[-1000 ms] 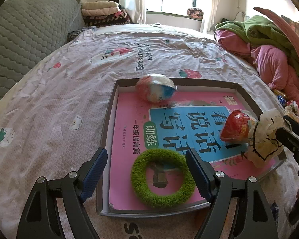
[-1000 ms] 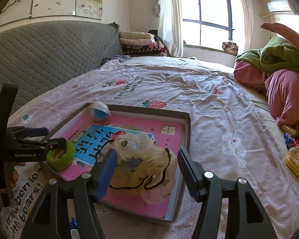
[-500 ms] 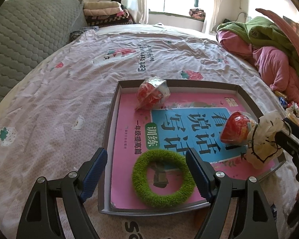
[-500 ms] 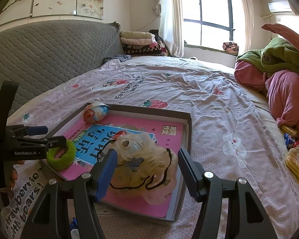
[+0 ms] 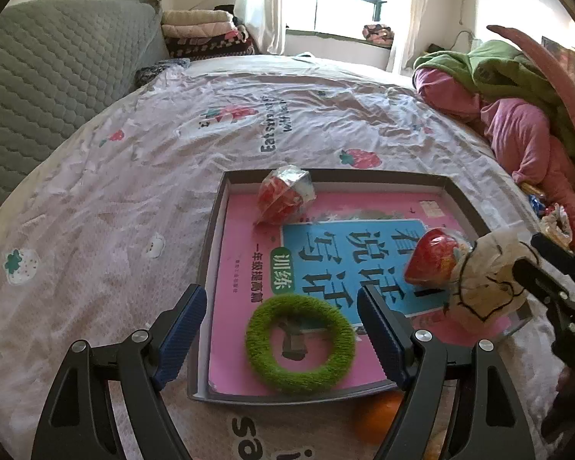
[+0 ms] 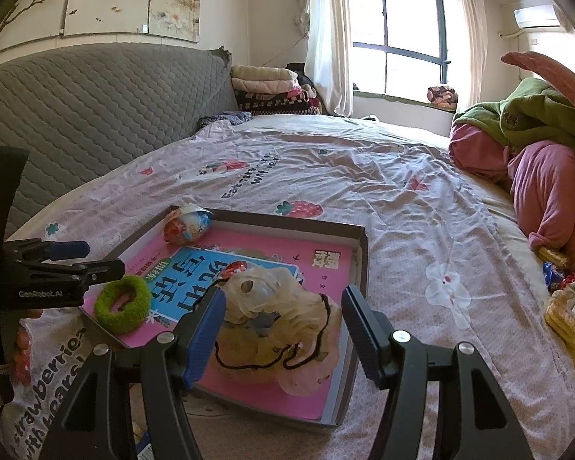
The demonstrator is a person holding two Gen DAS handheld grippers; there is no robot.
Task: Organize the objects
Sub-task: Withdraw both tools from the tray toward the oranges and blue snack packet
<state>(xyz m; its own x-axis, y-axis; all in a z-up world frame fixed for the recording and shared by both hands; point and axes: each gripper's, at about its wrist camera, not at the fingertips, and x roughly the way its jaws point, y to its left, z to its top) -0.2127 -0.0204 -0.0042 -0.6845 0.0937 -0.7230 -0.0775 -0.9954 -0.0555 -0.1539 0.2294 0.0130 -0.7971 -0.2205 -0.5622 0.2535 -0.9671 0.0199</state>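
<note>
Left wrist view shows one change against the earlier frames: the foil-wrapped egg at the far left corner of the tray showed a blue and white side a second ago, then rolled, and it now shows its red side, in much the same spot. Everything else in the tray lies as it did.

Nearest, the left gripper has its jaws apart, empty, hovering over the near edge of the tray on either side of one green fuzzy ring. An orange ball peeks out on the bedsheet just in front of the tray, partly hidden. One pink book covers the tray floor. At the tray's right side the right gripper stands apart, its fingers on either side of one cream frilly hair tie without pressing on it. Just beyond the hair tie lies a second, red foil egg. That makes two eggs, one ring, one hair tie. Farthest, beyond the tray, pink and green bedding is heaped.
</note>
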